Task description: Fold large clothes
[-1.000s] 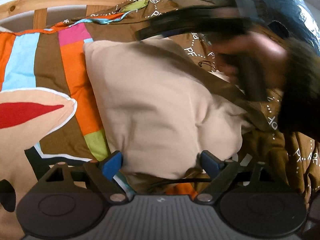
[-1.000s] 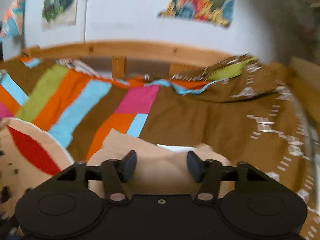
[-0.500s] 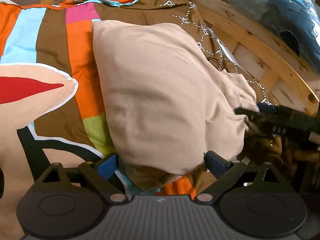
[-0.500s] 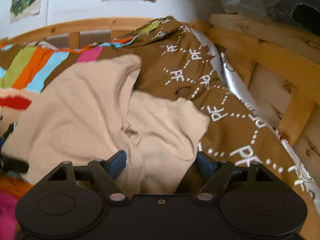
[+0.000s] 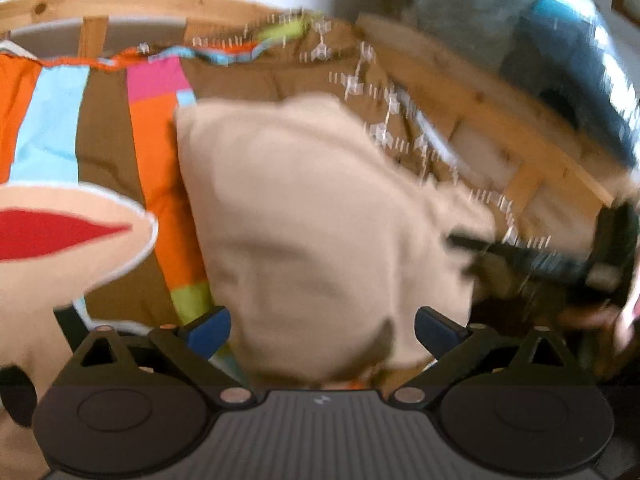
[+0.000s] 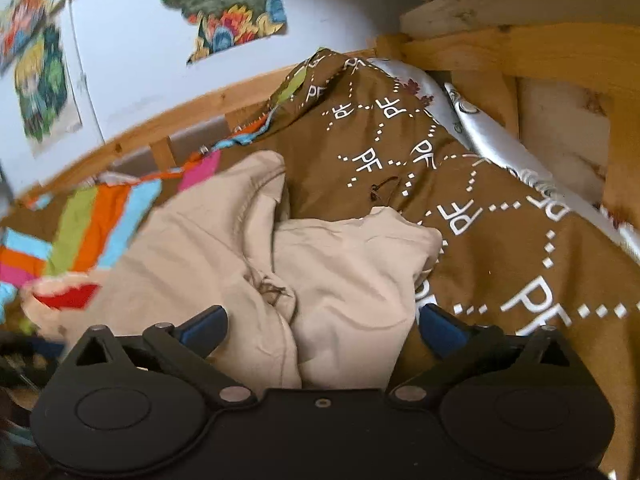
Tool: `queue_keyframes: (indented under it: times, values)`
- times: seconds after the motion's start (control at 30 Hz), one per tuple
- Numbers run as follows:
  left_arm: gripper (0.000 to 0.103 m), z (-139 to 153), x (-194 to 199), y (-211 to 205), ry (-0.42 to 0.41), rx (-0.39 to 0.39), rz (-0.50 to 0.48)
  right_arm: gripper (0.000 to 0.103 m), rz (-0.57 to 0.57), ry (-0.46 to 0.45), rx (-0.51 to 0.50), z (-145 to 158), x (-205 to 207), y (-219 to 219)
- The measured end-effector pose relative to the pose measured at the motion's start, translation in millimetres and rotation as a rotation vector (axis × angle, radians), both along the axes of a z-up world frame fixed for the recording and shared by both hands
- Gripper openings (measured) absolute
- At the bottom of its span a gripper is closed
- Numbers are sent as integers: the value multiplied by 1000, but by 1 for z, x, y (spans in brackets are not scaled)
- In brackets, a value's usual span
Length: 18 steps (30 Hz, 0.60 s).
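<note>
Beige cloth: a large garment (image 6: 224, 248) lies rumpled on the patterned bedspread (image 6: 500, 216) of a wooden-framed bed (image 6: 560, 48), one flap doubled over itself near the right side
Risk: the loose, bunched flap could slip or drag the layer beneath if only one thickness is pinched, leaving a crooked fold; the left view is smeared, so that gripper looks to be moving fast, which may scatter the cloth
Left gripper (image 5: 322, 326): low over the garment's near edge, looking along the bed toward the headboard (image 5: 120, 2); fingers (image 5: 208, 330) spread wide, cloth between them but not pinched
Right gripper (image 6: 320, 328): hovers at the right edge of the bed, aimed across the folded flap; fingers (image 6: 440, 328) parted, straddling the cloth, nothing clamped
Seen from left: the right gripper shows as a dark blurred bar beside the garment's edge
</note>
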<state>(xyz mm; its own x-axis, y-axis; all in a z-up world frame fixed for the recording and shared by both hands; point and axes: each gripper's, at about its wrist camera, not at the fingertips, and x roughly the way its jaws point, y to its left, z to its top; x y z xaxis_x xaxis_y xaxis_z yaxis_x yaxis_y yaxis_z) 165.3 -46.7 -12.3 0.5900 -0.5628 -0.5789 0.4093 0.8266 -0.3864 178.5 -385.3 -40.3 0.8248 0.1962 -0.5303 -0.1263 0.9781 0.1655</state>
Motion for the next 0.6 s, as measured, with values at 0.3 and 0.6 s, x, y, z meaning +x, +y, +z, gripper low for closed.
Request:
queue_keyframes:
  times: [0.3, 0.6]
  values:
    - [102, 6, 49, 9, -15, 43, 98, 102, -7, -69, -22, -14, 11, 0]
    - [103, -14, 78, 10, 82, -60, 104, 102, -5, -82, -61, -19, 10, 5]
